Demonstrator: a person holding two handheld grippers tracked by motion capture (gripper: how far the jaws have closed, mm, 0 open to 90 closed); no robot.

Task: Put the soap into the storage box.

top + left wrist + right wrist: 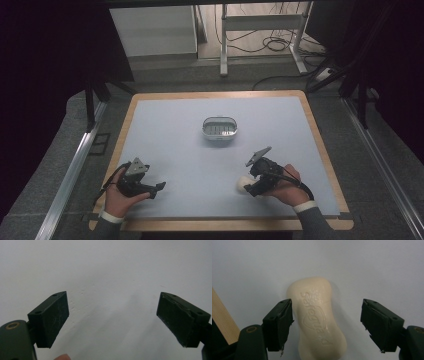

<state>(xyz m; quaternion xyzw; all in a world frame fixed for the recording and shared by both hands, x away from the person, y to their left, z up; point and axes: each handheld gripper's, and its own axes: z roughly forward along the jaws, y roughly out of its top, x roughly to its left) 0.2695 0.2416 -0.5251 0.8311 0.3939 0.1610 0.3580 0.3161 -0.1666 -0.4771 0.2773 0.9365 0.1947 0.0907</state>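
Bar of soap [318, 317]: cream, embossed, flat on the blue-grey table mat [175, 135], near right area. Right gripper [325, 323]: jaws apart, straddling the soap, the left pad almost on it. Left gripper [112, 317]: near left, jaws wide apart, nothing between. Soap dish [219, 128]: white, centre, well apart from both.

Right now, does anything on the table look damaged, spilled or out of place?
Nothing stands out. The soap bar lies flat and whole on the table, between the jaws of the open right claw. The soap dish sits upright mid-table, apart from it.
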